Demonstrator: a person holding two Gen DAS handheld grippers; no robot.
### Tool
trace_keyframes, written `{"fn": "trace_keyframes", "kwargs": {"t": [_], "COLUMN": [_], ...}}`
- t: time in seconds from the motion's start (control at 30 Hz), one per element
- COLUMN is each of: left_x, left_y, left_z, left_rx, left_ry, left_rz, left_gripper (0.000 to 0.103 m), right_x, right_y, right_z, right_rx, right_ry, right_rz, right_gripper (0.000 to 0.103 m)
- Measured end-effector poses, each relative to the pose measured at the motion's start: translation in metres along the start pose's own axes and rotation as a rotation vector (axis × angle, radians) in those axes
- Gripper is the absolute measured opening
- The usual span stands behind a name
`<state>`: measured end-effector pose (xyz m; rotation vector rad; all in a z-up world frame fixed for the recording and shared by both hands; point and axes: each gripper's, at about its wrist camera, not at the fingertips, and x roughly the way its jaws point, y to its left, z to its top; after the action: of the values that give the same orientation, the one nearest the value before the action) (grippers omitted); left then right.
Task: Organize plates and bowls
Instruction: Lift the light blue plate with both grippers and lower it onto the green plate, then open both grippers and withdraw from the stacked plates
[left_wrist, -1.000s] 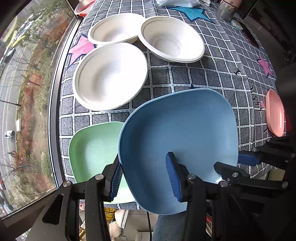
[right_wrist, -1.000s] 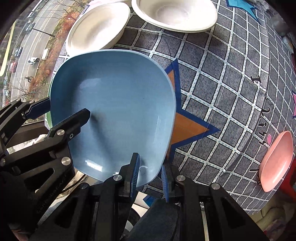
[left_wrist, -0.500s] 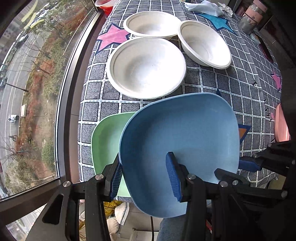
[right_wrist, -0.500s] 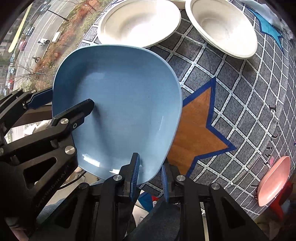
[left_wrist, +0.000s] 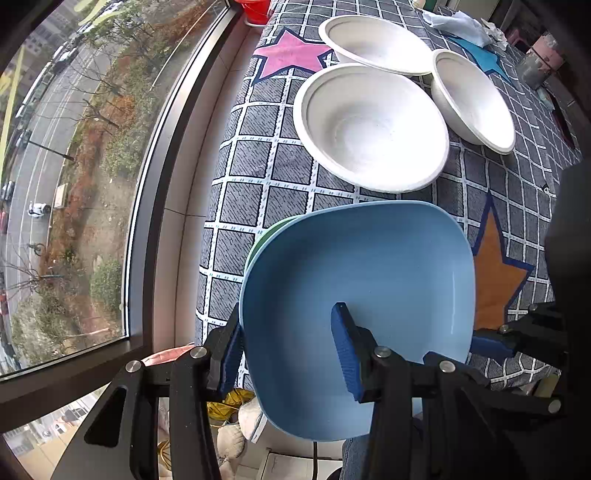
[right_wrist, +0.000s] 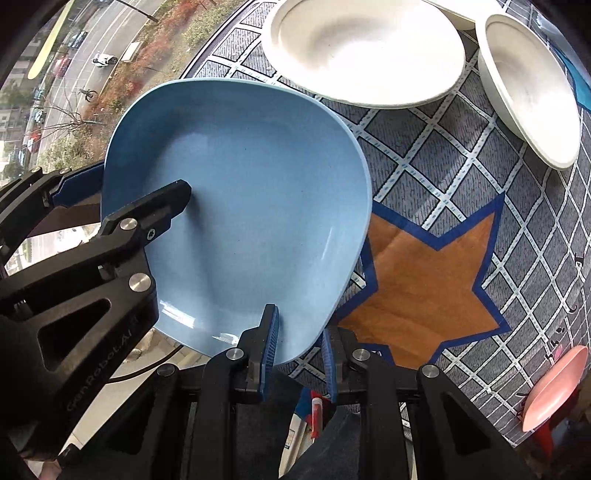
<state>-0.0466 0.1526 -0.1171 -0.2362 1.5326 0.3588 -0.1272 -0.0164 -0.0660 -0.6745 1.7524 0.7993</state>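
A blue plate is held between both grippers above a green plate, of which only a thin left rim shows. My left gripper is shut on the blue plate's near-left rim, one finger inside and one outside. My right gripper is shut on the blue plate's near-right rim. Three white bowls stand beyond: a near one, a far one and a right one.
The table wears a grey checked cloth with an orange star and a pink star. A window runs along the left edge. A pink plate sits at the far right. A red tub stands at the back.
The blue plate, held by both grippers, has moved left over the green plate and now covers almost all of it. Both grips are unchanged.
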Motion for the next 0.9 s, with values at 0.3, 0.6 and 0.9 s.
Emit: {"fn": "trace_keyframes", "kwargs": {"t": [0.3,0.6,0.9], "left_x": [0.006,0.02,0.014], "left_y": [0.02,0.035,0.013], "left_z": [0.006,-0.013,-0.008], "left_rx": [-0.061,-0.081,0.011], "left_ry": [0.006,0.045,0.027], "left_rz": [0.045,0.033,-0.011], "left_gripper": [0.081,0.082,0.082], "right_x": [0.022,0.02,0.044], "right_y": [0.015,-0.024,-0.056], "right_z": [0.033,0.014,-0.015], "right_rx": [0.066,0.174,0.414], "right_ry": [-0.01,-0.081,-0.056], "right_rz": [0.106,0.044,0.088], "right_gripper": [0.055,0.082,0.082]}}
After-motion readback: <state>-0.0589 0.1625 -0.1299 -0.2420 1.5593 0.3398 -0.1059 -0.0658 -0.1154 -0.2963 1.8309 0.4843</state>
